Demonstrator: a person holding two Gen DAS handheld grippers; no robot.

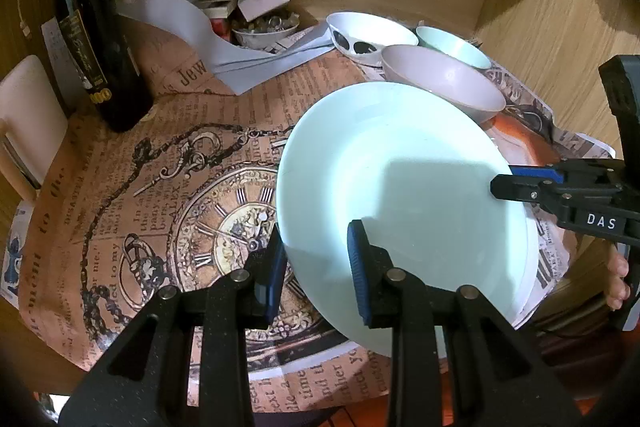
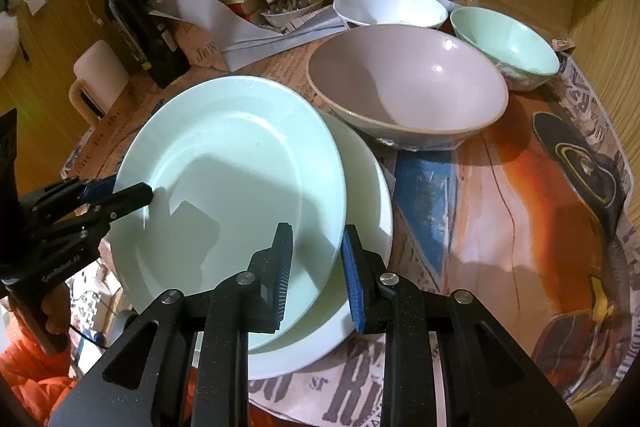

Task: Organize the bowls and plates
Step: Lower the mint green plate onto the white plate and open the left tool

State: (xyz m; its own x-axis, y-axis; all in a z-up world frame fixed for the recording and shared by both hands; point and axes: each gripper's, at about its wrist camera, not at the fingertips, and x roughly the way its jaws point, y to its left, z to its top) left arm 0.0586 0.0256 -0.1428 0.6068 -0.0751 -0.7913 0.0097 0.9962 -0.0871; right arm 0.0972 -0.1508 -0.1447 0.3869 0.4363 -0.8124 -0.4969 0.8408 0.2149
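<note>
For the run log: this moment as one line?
left gripper: shut on mint plate rim | right gripper: same plate, opposite rim | plate: over white plate

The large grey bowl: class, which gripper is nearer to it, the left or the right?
Right. The right gripper grips the mint plate's edge on the side nearer the grey bowl; the left gripper grips the edge farther from it.

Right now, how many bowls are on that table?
4: a pinkish bowl behind the plates, a green bowl to its right, a white bowl behind it, and a small bowl of odds and ends among the papers.
</note>
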